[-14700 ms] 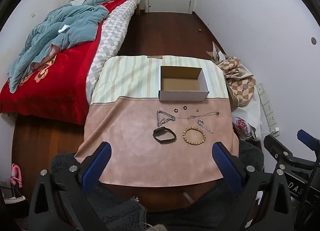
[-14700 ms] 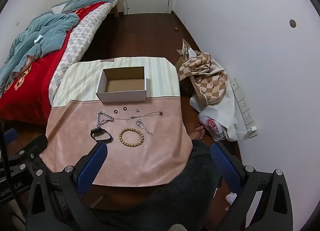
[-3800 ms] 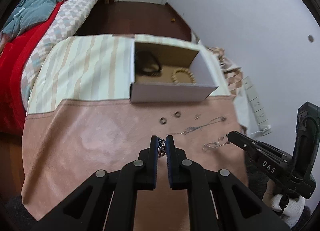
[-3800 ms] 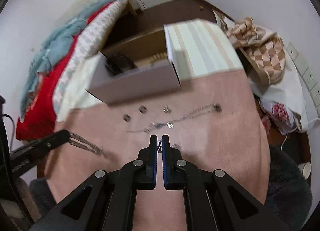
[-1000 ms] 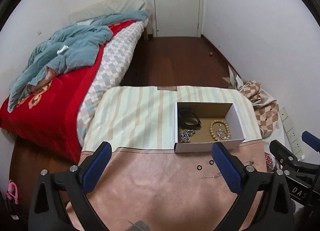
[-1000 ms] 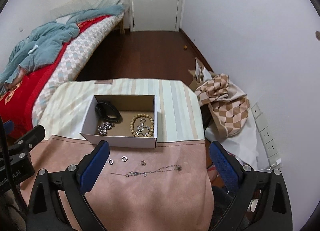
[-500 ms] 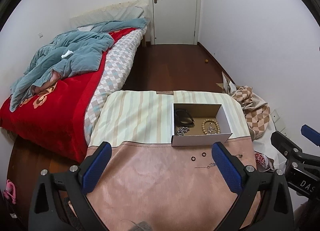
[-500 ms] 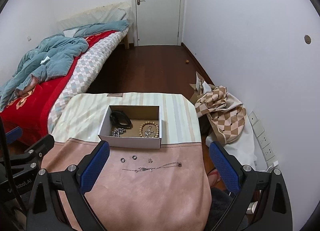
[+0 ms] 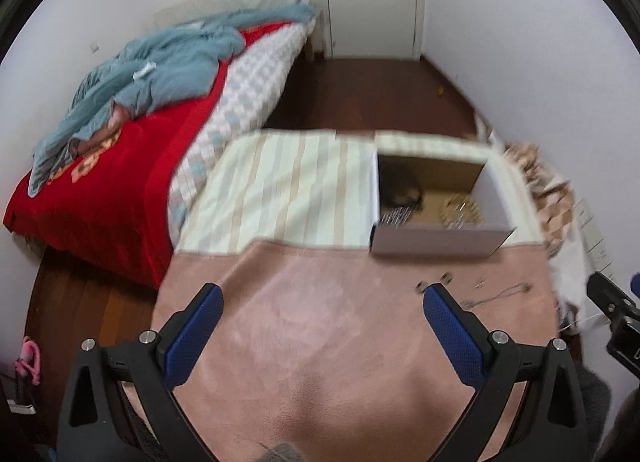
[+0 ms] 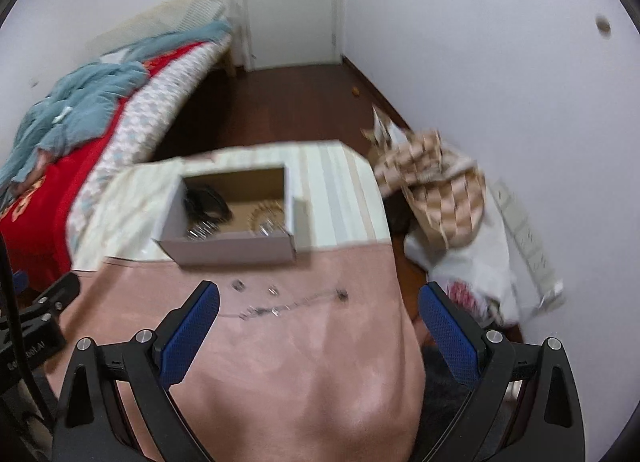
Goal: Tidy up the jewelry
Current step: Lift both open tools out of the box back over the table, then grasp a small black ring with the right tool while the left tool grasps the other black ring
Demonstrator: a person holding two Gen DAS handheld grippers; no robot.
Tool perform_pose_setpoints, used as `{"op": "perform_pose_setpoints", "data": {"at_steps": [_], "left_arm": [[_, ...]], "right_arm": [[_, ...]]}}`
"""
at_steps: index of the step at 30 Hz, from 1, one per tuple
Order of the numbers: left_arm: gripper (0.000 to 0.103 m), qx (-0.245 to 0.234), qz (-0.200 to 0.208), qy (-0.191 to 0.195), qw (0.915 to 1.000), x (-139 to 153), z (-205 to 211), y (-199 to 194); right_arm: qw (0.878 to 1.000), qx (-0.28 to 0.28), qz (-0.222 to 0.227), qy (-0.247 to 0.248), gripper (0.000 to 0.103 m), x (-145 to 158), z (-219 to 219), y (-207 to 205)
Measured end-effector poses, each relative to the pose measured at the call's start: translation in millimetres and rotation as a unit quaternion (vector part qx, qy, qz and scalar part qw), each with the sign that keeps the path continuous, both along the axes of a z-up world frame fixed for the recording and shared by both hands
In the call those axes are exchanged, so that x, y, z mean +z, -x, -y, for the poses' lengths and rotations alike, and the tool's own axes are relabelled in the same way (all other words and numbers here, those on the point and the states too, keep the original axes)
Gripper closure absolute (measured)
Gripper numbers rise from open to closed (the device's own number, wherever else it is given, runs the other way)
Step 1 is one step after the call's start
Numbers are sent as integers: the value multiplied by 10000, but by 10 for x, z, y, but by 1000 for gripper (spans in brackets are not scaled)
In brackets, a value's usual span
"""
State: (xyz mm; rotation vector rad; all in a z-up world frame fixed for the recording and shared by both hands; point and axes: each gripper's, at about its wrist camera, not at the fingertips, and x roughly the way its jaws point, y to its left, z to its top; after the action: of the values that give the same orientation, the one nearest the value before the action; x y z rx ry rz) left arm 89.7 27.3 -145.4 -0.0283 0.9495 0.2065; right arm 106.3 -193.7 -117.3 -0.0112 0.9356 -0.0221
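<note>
A white cardboard box (image 9: 436, 238) (image 10: 232, 250) stands on the table and holds a black band (image 10: 206, 199), a bead bracelet (image 10: 266, 211) and a silver chain (image 10: 202, 230). In front of it on the pink cloth lie small rings (image 10: 238, 285) (image 9: 444, 277) and a thin necklace (image 10: 296, 304) (image 9: 502, 294). My left gripper (image 9: 320, 302) is open and empty above the near cloth. My right gripper (image 10: 318, 300) is open and empty, just short of the necklace.
A bed with a red cover and teal blanket (image 9: 132, 101) stands to the left. A checked cloth and bags (image 10: 440, 189) lie on the floor to the right by the wall. The table (image 9: 280, 189) has a striped far half.
Both grippers have dropped lower and closer to the table; both views are blurred by motion. Both stay open and empty. The jewelry has not moved.
</note>
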Motion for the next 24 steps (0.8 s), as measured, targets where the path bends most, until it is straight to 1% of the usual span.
{"op": "perform_pose_setpoints", "data": {"at_steps": [1, 3, 4, 5, 6, 7, 9, 12, 14, 17, 18, 19, 20, 21, 22, 23, 24], "left_arm": [[1, 13, -94, -36, 9999, -84, -3, -27], [1, 22, -306, -81, 9995, -285, 11, -99], [1, 32, -399, -114, 9991, -373, 13, -138], [1, 43, -473, -138, 9988, -449, 13, -170], [1, 44, -565, -152, 9983, -534, 18, -210], [1, 44, -622, -151, 9979, -587, 23, -241], [1, 43, -744, -178, 9971, -710, 39, -312], [1, 29, -867, -180, 9961, -845, 72, -413], [1, 28, -948, -177, 9953, -936, 91, -501], [1, 29, -1058, -120, 9943, -1017, 93, -580], [1, 42, -1102, -105, 9938, -1046, 90, -605], [1, 55, -1134, -94, 9935, -1063, 85, -620], [1, 59, -1156, -55, 9933, -1077, 79, -633], [1, 55, -1168, -7, 9931, -1086, 74, -640], [1, 54, -1180, 26, 9930, -1091, 73, -647], [1, 41, -1190, 60, 9929, -1097, 69, -656], [1, 13, -1209, 117, 9926, -1106, 77, -663]], "right_arm": [[9997, -104, -175, -108, 2, -191, 79, -40], [9988, -184, -342, -290, 2, -445, 175, -85], [9978, -234, -500, -377, 5, -625, 233, -130], [9971, -246, -565, -443, 8, -715, 258, -156], [9957, -288, -680, -553, 15, -867, 310, -206], [9949, -317, -750, -596, 21, -950, 331, -245], [9932, -410, -850, -685, 23, -1145, 400, -347], [9926, -516, -845, -704, 30, -1326, 468, -497], [9927, -570, -818, -678, 33, -1410, 487, -605], [9932, -571, -779, -652, 43, -1506, 494, -734], [9932, -549, -784, -659, 48, -1524, 504, -765], [9935, -522, -799, -619, 55, -1575, 479, -799], [9938, -487, -814, -580, 57, -1606, 459, -817], [9955, -436, -694, -468, 68, -1601, 423, -813], [9963, -383, -666, -397, 80, -1608, 389, -810], [9966, -353, -654, -346, 89, -1612, 378, -809], [9971, -311, -639, -290, 93, -1616, 346, -801]]}}
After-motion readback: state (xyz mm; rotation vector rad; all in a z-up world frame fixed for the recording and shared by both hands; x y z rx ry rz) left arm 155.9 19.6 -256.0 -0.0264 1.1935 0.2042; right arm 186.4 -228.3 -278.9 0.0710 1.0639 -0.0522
